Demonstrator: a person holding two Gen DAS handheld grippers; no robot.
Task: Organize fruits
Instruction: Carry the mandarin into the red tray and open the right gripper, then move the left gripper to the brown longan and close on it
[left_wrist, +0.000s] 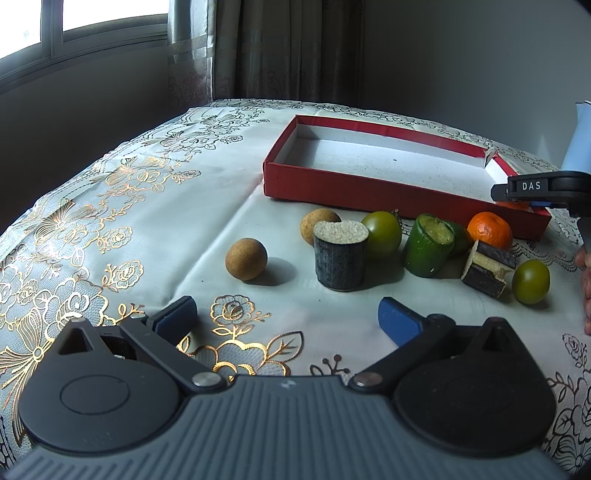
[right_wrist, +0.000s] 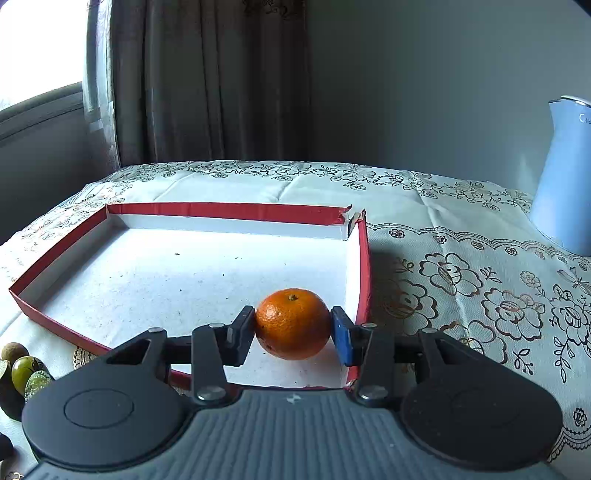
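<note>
Nearest in the left wrist view, the left gripper (left_wrist: 286, 319) hovers low over the floral tablecloth (left_wrist: 110, 229) with its jaws spread wide and nothing between them. Just beyond it, a loose row of fruit lies on the desk: a brown round fruit (left_wrist: 246, 259) on the left, then an upright dark sugarcane piece (left_wrist: 340, 254) with a second brown fruit (left_wrist: 319, 226) behind it, a green fruit (left_wrist: 382, 229), a tilted green cut piece (left_wrist: 428, 245), a split dark cane piece (left_wrist: 487, 273), a small green fruit (left_wrist: 531, 281) and an orange mandarin (left_wrist: 489, 229) close to the box wall. Behind the row sits the shallow red box (left_wrist: 332, 184), white inside.

In the right wrist view, the right gripper (right_wrist: 293, 326) has its jaws closed against the sides of a second mandarin (right_wrist: 293, 324), held low over the near right corner of the box's floor; whether it touches the floor I cannot tell. The far right corner of the box is torn. Farther right on the cloth stands a pale blue kettle (right_wrist: 565, 177), with curtains (right_wrist: 207, 81) and a grey wall behind
</note>
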